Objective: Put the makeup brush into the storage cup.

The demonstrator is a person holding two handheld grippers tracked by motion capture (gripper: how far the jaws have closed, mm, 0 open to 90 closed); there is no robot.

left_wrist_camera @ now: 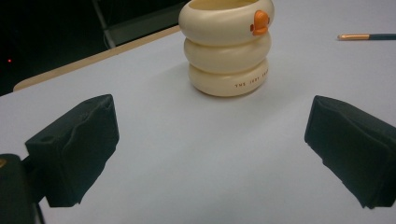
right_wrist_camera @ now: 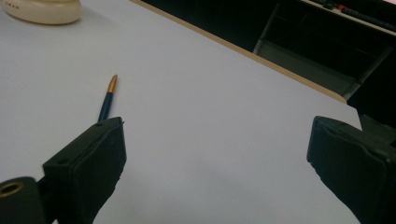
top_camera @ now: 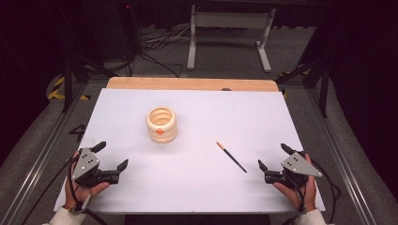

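Resting low on the white table (top_camera: 197,187), the left gripper (top_camera: 111,155) sits at about 8 o'clock in the high view and the right gripper (top_camera: 273,156) at about 4 o'clock, each held in a hand, well apart from one another. Both have their jaws spread wide with nothing between them. A cream holder (top_camera: 161,124) shaped like 3 stacked rings, with a small orange mark on its side, stands upright just left of the table's centre, at roughly 1 o'clock from the left gripper. A slim dark pen (top_camera: 231,157) with a gold tip lies flat at about 9 o'clock from the right gripper, near it but not touching, its gold end pointing toward 10 o'clock. Holder and pen lie apart from each other.
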